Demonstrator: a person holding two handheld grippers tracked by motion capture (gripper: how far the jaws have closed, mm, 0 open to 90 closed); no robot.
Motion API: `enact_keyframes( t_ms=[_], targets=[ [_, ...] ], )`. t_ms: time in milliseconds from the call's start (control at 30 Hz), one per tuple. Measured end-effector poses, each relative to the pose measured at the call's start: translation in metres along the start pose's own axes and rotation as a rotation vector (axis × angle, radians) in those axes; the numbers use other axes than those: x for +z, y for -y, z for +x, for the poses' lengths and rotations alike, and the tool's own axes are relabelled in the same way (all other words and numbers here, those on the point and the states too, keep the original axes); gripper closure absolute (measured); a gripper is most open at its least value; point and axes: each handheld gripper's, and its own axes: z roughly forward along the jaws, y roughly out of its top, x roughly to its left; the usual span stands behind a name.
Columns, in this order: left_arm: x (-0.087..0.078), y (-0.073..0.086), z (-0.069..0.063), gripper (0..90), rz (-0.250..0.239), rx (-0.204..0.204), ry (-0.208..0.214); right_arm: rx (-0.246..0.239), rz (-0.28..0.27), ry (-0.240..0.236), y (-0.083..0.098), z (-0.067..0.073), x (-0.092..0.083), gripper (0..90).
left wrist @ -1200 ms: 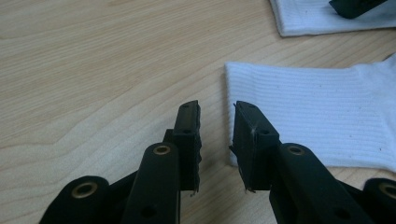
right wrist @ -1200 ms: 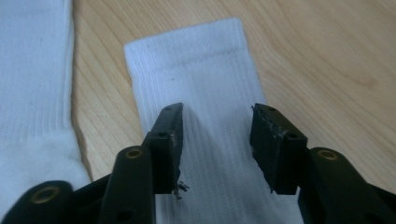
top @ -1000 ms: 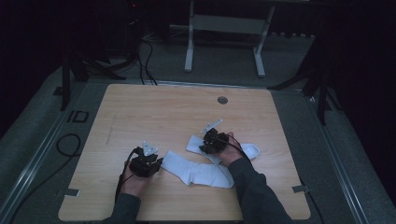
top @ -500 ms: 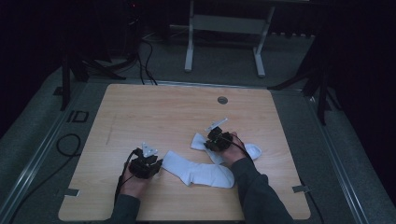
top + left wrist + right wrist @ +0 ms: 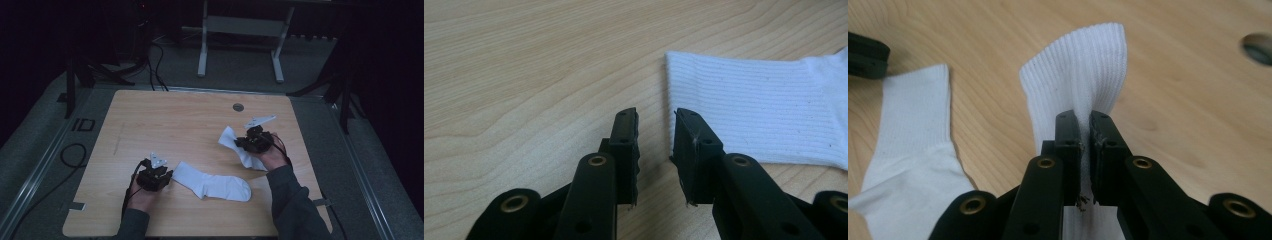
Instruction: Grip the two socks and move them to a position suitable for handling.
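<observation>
Ribbed white sock (image 5: 1083, 70) being pinched near its cuff between the right gripper (image 5: 1085, 131) pads, jaws having just closed on the fabric, cuff fanning out beyond the tips and seemingly lifting off the table (image 5: 165, 120). Second sock (image 5: 212, 182) lying flat, its cuff edge just beside the left gripper (image 5: 656, 135), touching neither pad as far as showing, jaws standing slightly apart.

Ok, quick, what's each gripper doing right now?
Left gripper: jaws open, holding nothing, at the cuff edge of the flat sock.
Right gripper: jaws just closed on the lifted sock.
</observation>
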Motion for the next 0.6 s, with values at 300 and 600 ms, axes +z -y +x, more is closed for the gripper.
enact_keyframes(
  t_ms=[300, 600],
  targets=[
    [0.000, 0.001, 0.001, 71.0, -0.002, -0.005, -0.007, 0.011, -0.105, 0.014, -0.009, -0.009, -0.049, 83.9],
    [0.000, 0.001, 0.001, 71.0, 0.003, -0.003, -0.008, -0.007, -0.191, -0.010, -0.017, -0.001, -0.083, 83.9]
  ],
)
